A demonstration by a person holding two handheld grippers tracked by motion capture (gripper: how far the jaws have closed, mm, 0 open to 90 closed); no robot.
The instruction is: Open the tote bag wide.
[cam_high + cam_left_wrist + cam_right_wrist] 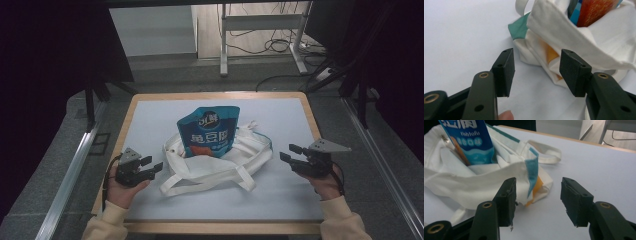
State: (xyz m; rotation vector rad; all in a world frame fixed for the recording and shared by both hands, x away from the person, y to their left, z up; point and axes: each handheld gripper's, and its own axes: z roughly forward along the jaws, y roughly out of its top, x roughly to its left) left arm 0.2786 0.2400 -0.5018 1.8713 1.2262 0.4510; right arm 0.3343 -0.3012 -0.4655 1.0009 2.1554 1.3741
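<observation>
The left gripper (152,166) and the right gripper (289,152) are resting spread apart, pinching nothing, at either side of a white canvas tote bag (210,162) that is lying slumped at the middle of the white-topped table (150,115). A blue snack pouch (208,131) is standing in the bag's mouth.
</observation>
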